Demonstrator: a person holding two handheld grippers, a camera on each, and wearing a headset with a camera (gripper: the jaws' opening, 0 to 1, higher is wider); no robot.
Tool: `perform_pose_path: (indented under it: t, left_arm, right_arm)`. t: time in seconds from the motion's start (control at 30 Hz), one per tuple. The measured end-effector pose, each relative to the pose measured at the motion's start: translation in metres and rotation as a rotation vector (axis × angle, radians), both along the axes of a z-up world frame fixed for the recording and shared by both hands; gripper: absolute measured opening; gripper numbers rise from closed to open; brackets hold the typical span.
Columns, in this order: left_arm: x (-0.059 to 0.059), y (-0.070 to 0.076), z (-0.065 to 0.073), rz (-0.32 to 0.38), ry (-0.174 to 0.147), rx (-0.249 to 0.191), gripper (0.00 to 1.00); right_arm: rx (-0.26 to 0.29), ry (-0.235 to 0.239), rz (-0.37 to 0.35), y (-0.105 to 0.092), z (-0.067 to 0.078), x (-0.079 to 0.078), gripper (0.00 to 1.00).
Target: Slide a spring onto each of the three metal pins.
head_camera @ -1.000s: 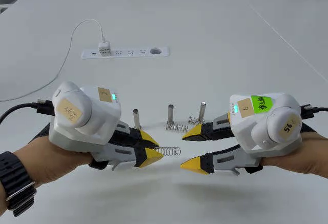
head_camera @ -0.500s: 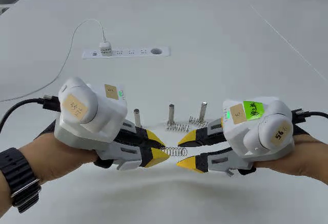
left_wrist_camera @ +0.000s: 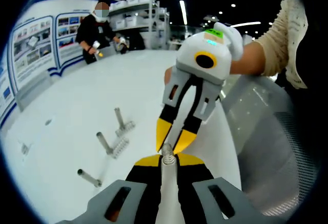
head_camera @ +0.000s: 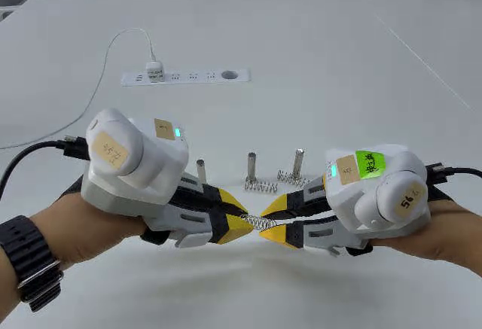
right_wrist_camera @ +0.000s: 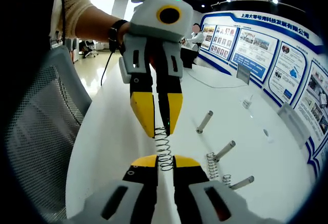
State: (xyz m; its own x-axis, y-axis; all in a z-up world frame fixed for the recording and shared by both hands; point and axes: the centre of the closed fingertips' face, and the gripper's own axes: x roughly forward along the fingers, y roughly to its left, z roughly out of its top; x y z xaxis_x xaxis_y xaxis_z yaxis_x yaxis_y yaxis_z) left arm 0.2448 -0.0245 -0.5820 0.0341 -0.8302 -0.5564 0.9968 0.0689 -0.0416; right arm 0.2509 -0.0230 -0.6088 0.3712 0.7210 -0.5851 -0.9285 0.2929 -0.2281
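Clamping one end of the spring (head_camera: 257,222) in the left hand-held gripper (head_camera: 248,220), jaws clenched, and pinching the other end in the right hand-held gripper (head_camera: 265,223) — holding it level, off the table (head_camera: 339,58). Noted just beyond: three metal pins (head_camera: 251,166) upright in a row, bare — two loose springs (head_camera: 260,187) flat beside the middle and right ones.

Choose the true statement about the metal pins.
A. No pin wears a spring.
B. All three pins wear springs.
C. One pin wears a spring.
A: the left pin, middle pin and right pin all stand bare. One loose spring and another loose spring lie on the table beside them. The third spring is held between the left gripper and the right gripper.
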Motion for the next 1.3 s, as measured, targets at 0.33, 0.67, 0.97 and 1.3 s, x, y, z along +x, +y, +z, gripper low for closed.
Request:
perform_pose_path:
  t: [0.33, 0.67, 0.97, 1.3]
  left_arm:
    - [0.001, -0.006, 0.009, 0.02, 0.008, -0.045, 0.1]
    - [0.005, -0.012, 0.018, 0.036, -0.036, -0.109, 0.1]
    - [0.009, -0.015, 0.029, 0.08, -0.016, -0.196, 0.1]
    - [0.015, -0.015, 0.035, 0.115, -0.007, -0.236, 0.17]
  right_arm:
    - [0.041, 0.039, -0.034, 0.001, 0.002, 0.002, 0.11]
    - [0.113, 0.077, -0.077, -0.002, 0.008, 0.005, 0.11]
    - [0.191, 0.116, -0.104, 0.001, 0.018, 0.006, 0.11]
    - [0.252, 0.126, -0.124, 0.002, 0.026, 0.008, 0.11]
